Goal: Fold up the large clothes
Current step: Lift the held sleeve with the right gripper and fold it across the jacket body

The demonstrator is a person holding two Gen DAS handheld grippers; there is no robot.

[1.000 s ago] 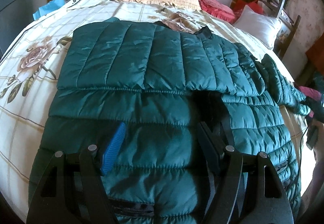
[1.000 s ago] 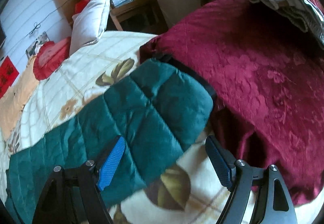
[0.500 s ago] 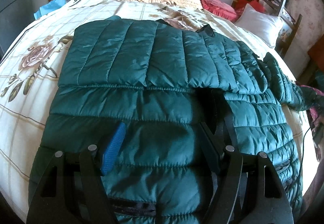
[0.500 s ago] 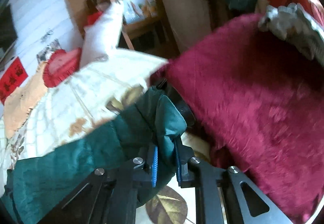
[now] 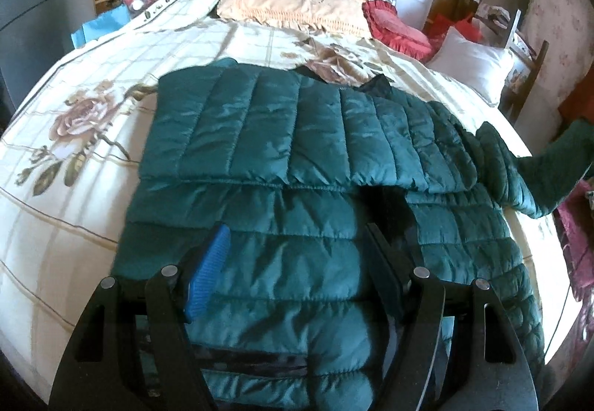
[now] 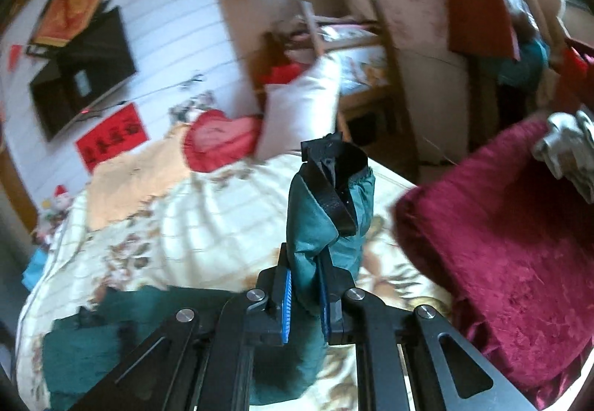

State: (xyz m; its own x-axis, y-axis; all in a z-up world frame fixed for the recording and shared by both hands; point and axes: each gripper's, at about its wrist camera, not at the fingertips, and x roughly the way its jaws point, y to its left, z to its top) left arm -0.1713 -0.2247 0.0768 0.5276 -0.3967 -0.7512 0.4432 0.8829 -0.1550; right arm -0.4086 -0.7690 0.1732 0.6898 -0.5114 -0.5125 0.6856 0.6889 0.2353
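The left gripper (image 5: 297, 258) had matte black slotted arms with silver round pivot screws and a ribbed blue pad on one finger; the right gripper (image 6: 306, 299) matched it, with blue pads on both fingers

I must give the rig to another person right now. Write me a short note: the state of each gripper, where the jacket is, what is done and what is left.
Right gripper: shut on the sleeve of the green jacket, near the black cuff, lifted off the bed.
Left gripper: open, above the jacket's body, holding nothing.
Jacket: spread flat on the floral bedspread; one sleeve already lies folded across the chest.
Done: first sleeve folded in; second sleeve gripped and raised.
Left: probably lay the held sleeve across the body, release it, then fold the body.
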